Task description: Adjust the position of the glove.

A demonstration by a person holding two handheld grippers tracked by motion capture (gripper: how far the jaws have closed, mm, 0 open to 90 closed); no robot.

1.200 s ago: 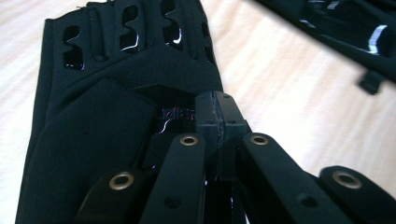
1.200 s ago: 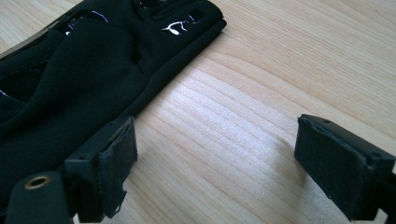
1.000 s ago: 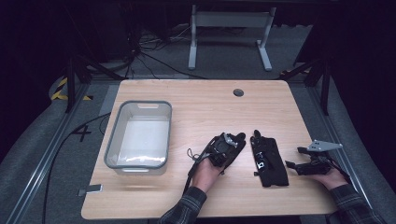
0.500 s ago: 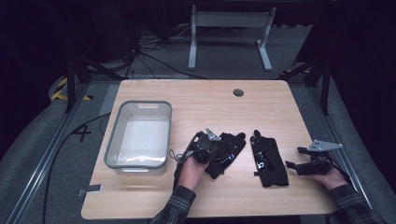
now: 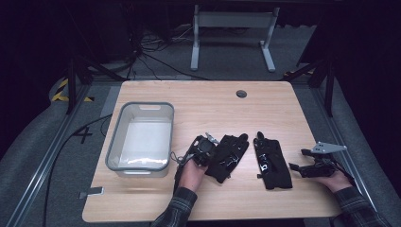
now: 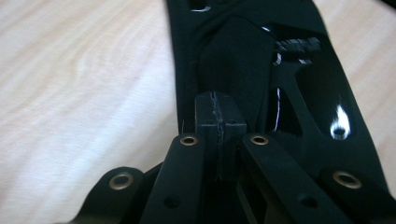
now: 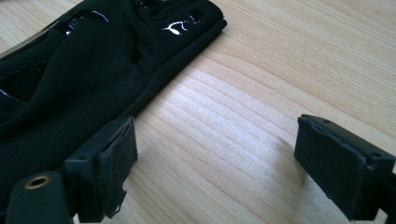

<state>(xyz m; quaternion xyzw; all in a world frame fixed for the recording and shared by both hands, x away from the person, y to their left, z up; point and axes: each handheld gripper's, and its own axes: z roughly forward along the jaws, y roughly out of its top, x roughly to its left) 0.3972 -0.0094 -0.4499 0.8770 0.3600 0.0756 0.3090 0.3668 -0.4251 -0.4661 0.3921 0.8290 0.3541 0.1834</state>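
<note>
Two black gloves lie side by side on the wooden table (image 5: pixel 198 101). My left gripper (image 5: pixel 204 150) sits at the near left edge of the left glove (image 5: pixel 231 156). Its jaws are pressed together, and the tips of the left gripper (image 6: pixel 218 114) rest over the left glove (image 6: pixel 261 60); I see no fabric between the pads. The right glove (image 5: pixel 272 163) lies flat, fingers pointing away. My right gripper (image 5: pixel 299 166) rests on the table just right of it. The right gripper (image 7: pixel 229 172) is open, with bare wood between its pads and the right glove (image 7: pixel 70 70) to their left.
A clear plastic bin (image 5: pixel 140 105) stands on the left part of the table, close to my left hand. A round cable hole (image 5: pixel 241 93) is near the far edge. A metal stand (image 5: pixel 231 19) is on the floor beyond the table.
My left hand and gripper have slid left, from on top of the left glove to its left edge. The right gripper and right glove have stayed put.
</note>
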